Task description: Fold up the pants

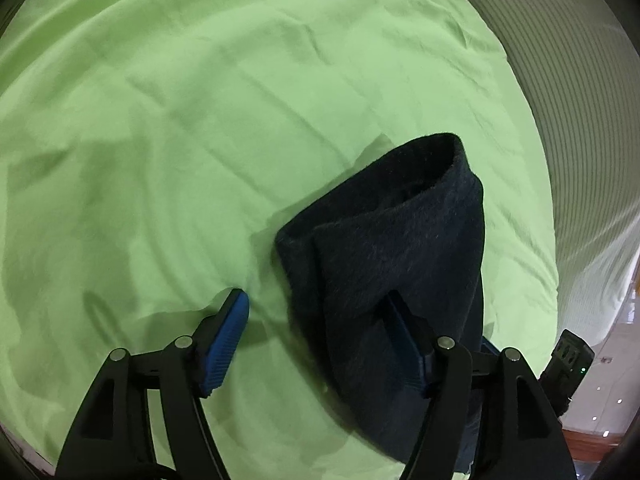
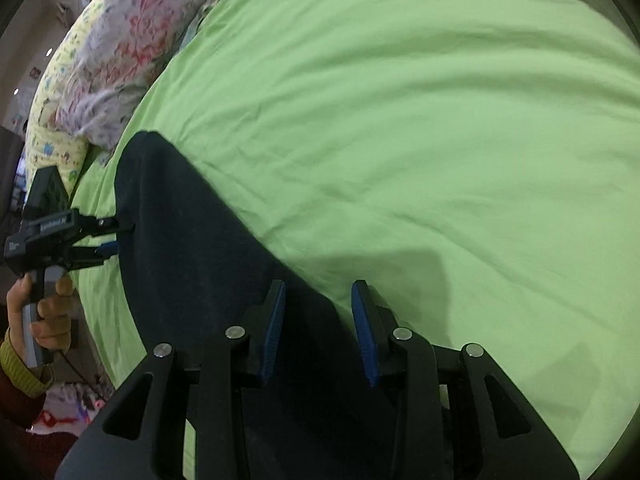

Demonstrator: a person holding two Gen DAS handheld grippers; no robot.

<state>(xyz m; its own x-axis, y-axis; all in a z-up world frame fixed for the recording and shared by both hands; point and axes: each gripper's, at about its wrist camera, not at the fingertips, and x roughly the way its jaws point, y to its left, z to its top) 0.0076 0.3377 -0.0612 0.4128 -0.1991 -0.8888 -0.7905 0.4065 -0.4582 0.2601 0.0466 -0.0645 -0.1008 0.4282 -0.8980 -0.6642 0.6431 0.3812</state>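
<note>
The dark navy pants (image 1: 400, 248) lie folded in a long bundle on the green bed sheet (image 1: 200, 120). In the left wrist view my left gripper (image 1: 316, 304) is open; its right finger is tucked into a fold of the pants, its left finger (image 1: 230, 332) rests on bare sheet. In the right wrist view the pants (image 2: 192, 232) run from the lower middle to the upper left. My right gripper (image 2: 318, 300) is open, with pants fabric between its fingers. The left gripper (image 2: 116, 236) shows at the pants' far end, held by a hand.
Floral pillows and bedding (image 2: 104, 48) lie at the head of the bed. A striped mattress side (image 1: 580, 120) marks the bed's edge on the right of the left wrist view. Green sheet (image 2: 440, 120) spreads to the right of the pants.
</note>
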